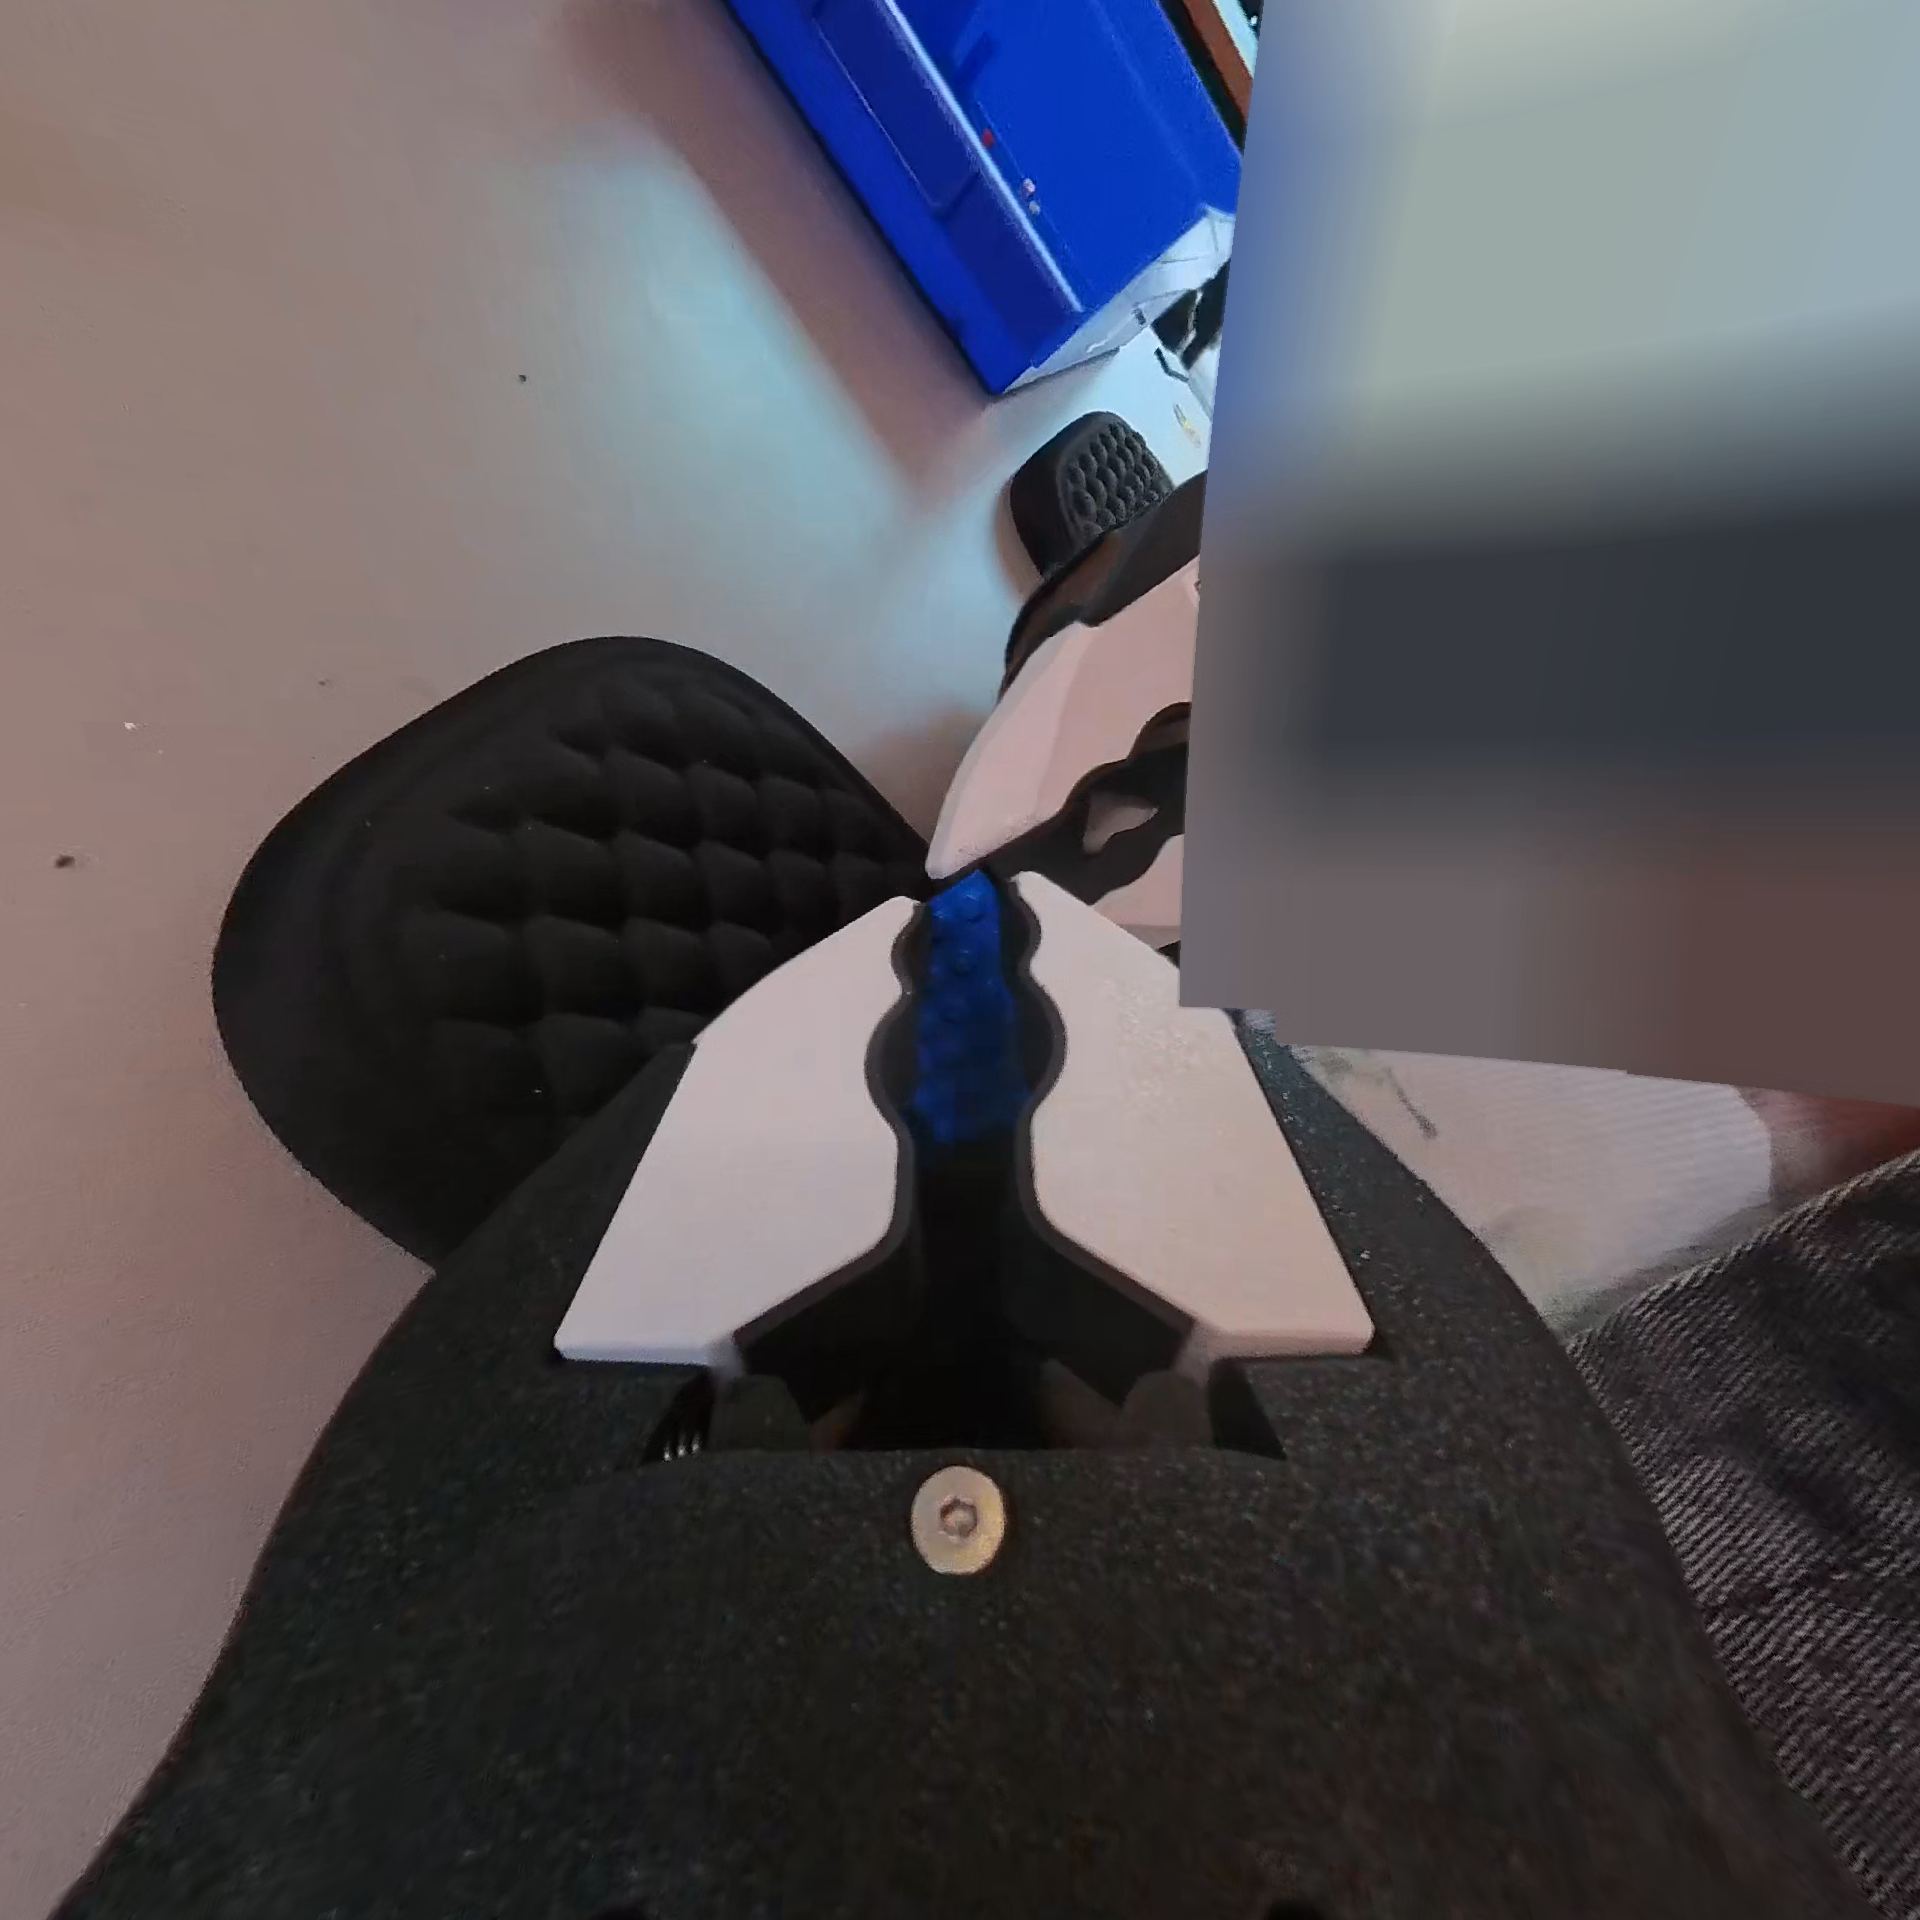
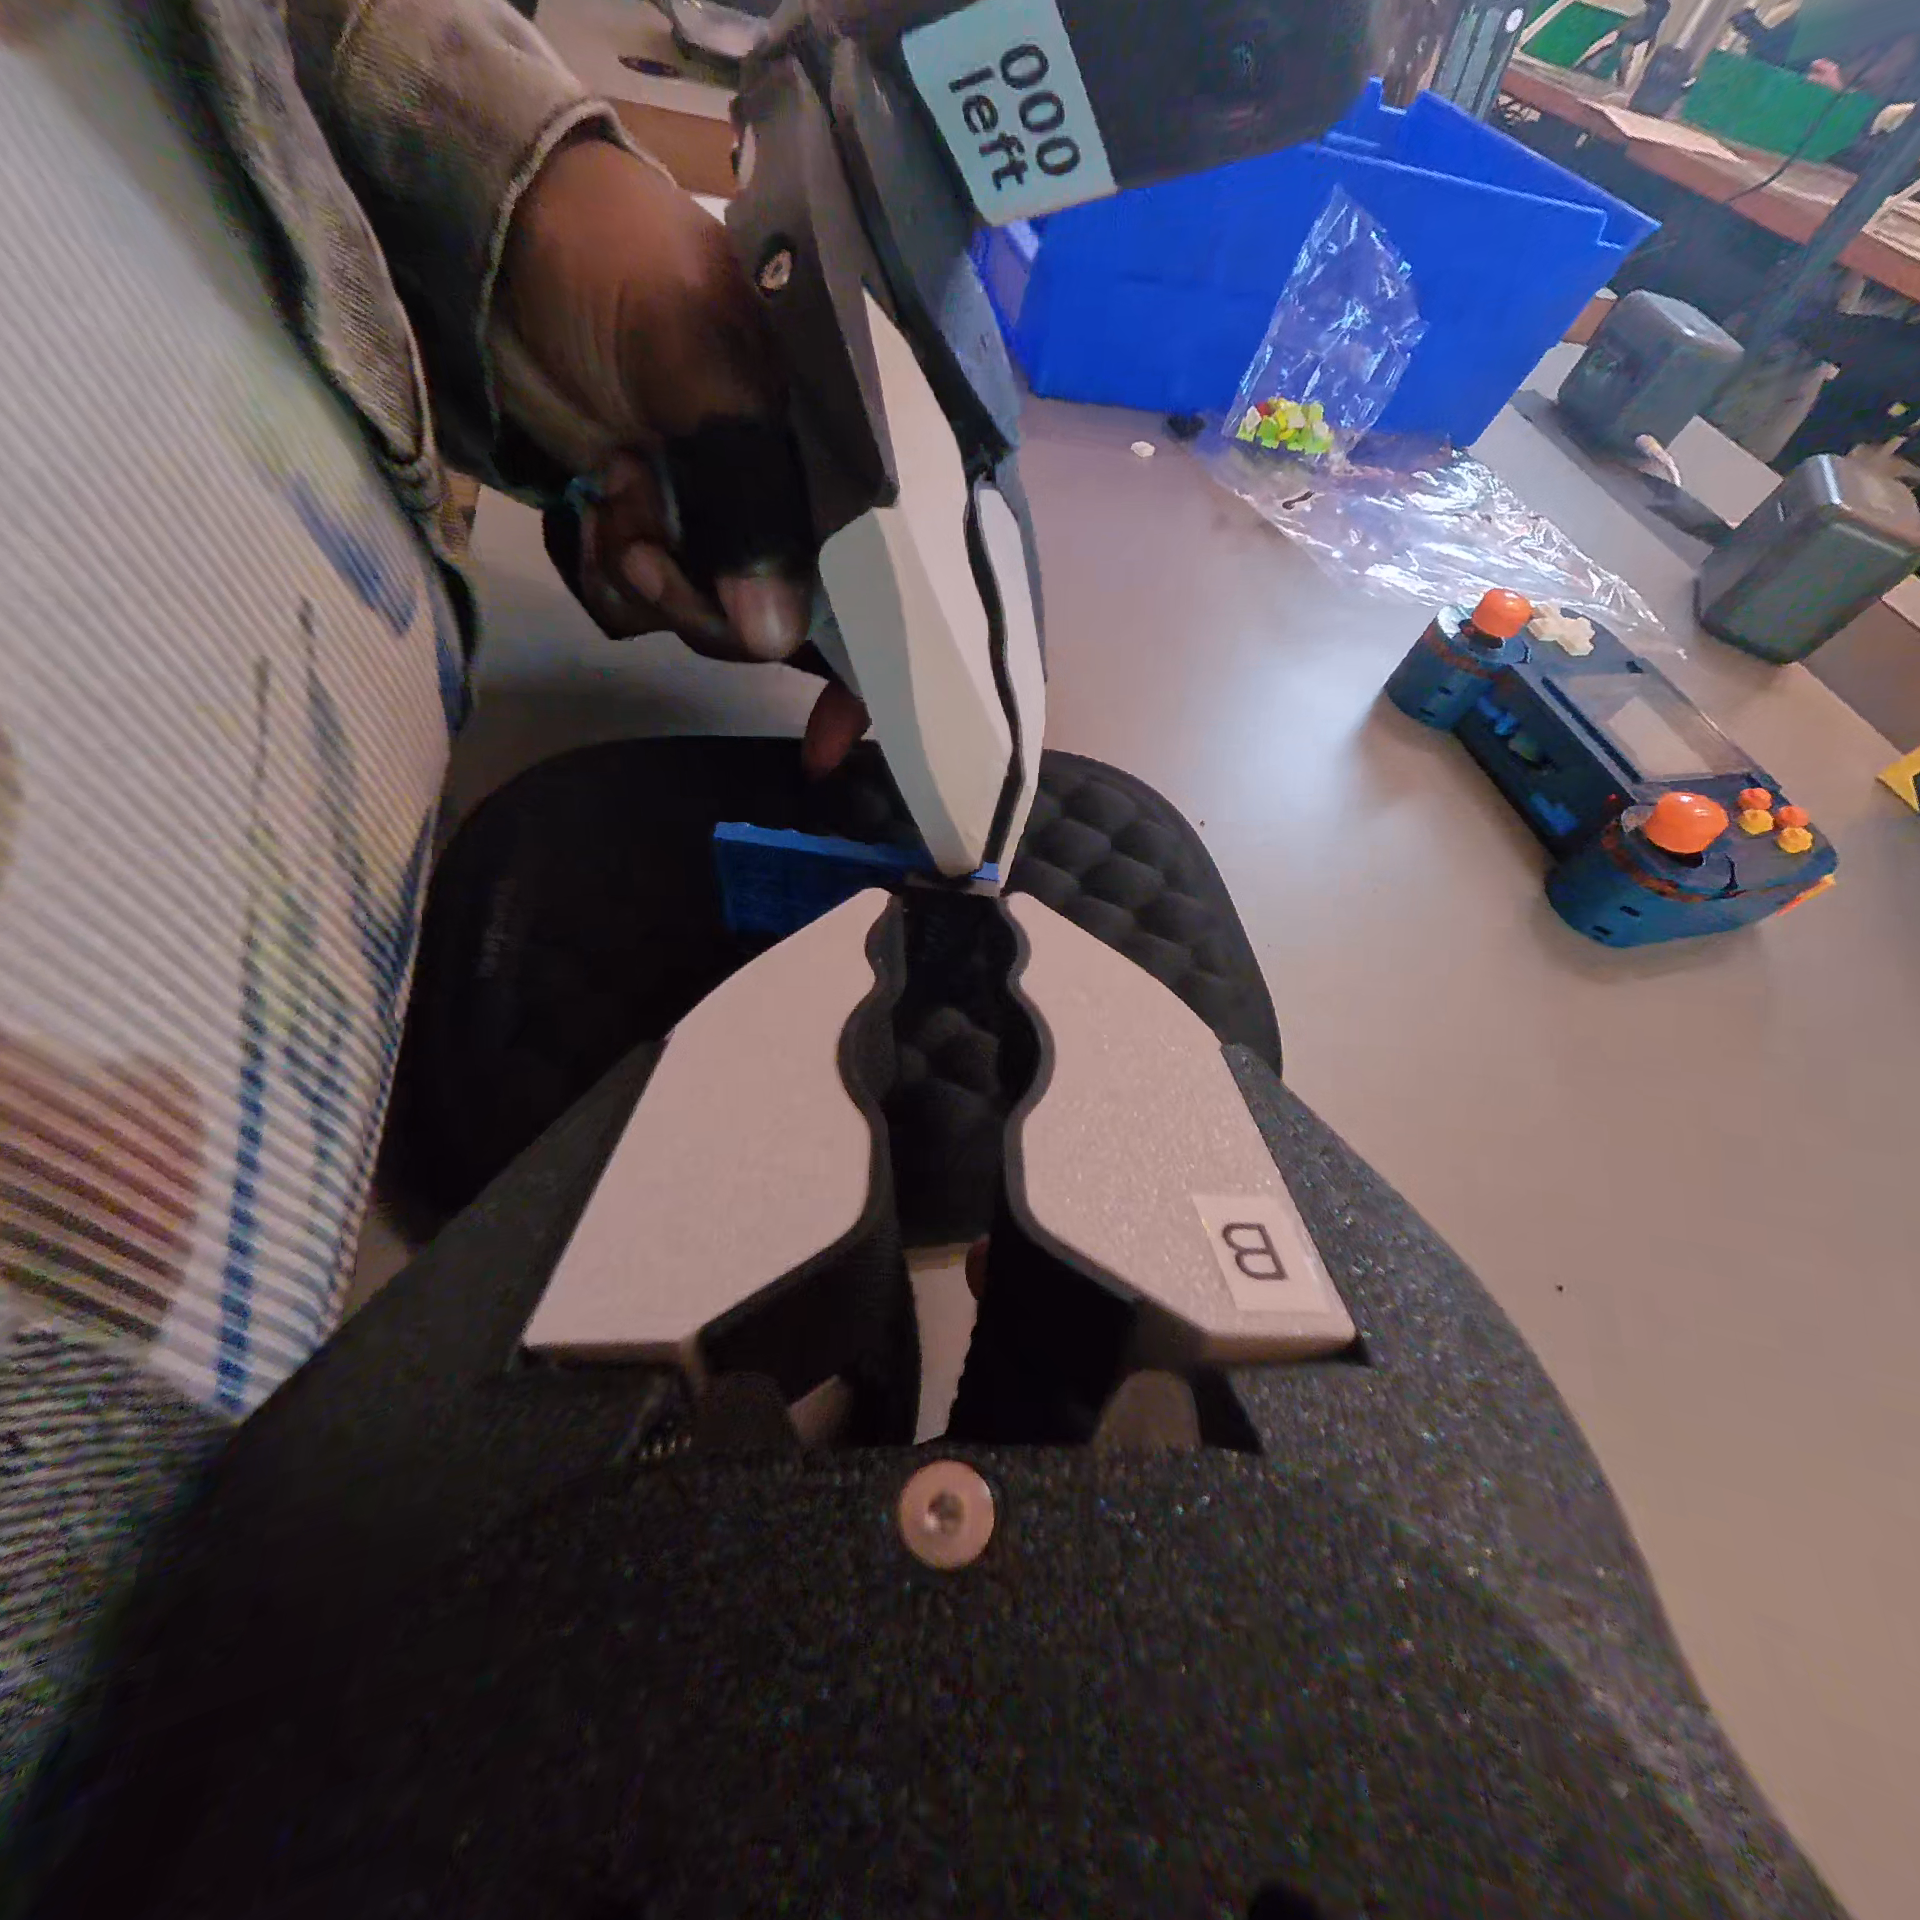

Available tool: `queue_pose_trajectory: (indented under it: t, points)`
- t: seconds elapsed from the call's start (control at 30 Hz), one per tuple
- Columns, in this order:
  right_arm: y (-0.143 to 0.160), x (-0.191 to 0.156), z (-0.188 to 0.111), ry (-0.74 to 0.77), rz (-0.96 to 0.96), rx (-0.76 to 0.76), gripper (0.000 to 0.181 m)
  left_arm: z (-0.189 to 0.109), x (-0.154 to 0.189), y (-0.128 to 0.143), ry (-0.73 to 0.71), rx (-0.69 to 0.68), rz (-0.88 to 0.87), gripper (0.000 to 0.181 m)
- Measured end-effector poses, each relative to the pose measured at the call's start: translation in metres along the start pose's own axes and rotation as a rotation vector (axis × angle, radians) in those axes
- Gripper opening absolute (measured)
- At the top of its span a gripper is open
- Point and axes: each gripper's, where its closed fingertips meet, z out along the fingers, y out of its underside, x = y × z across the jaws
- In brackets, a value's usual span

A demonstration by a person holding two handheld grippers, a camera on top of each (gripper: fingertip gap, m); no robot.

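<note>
A thin blue studded plate (image 1: 961,1023) is clamped between the white fingers of my left gripper (image 1: 966,894), which is shut on it. In the right wrist view the left gripper (image 2: 971,857) comes down from above with the blue plate (image 2: 790,862) sticking out to the left. My right gripper (image 2: 951,899) has its tips closed at the plate's near end, meeting the left gripper's tips. It also shows in the left wrist view (image 1: 940,862), coming in from the right. Both hover over a black quilted cushion pad (image 1: 540,935) (image 2: 1132,883) on the grey table (image 2: 1455,1195).
A blue bin (image 2: 1299,281) (image 1: 987,177) stands at the back. In front of it lie a clear plastic bag with small coloured bricks (image 2: 1288,421) and a blue brick-built game controller with orange sticks (image 2: 1610,790). Grey boxes (image 2: 1808,551) stand far right. A person's hand (image 2: 644,395) and striped shirt (image 2: 156,727) are left. My two grippers' fingertips are within a few centimetres of each other.
</note>
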Motion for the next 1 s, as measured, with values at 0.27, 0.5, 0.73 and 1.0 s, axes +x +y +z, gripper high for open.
queue_pose_trajectory:
  t: [0.27,0.5,0.73,1.0]
  points:
    - [-0.0003,0.0006,0.0005,0.009,0.035,-0.001,0.016,-0.0011,0.0005,-0.0009,0.01,0.019,-0.004,0.011]
    - [0.0006,0.0028,-0.0011,0.045,0.095,-0.025,0.024,-0.002,-0.0011,-0.0055,0.006,0.036,0.013,0.009]
    - [0.0011,0.0031,0.0014,0.08,0.067,-0.098,0.017,0.0002,0.0015,-0.0044,0.016,0.024,0.036,0.008]
    - [0.0007,0.0035,0.0018,0.073,-0.014,-0.232,0.02,0.0012,0.0019,-0.0039,0.008,0.022,0.061,0.008]
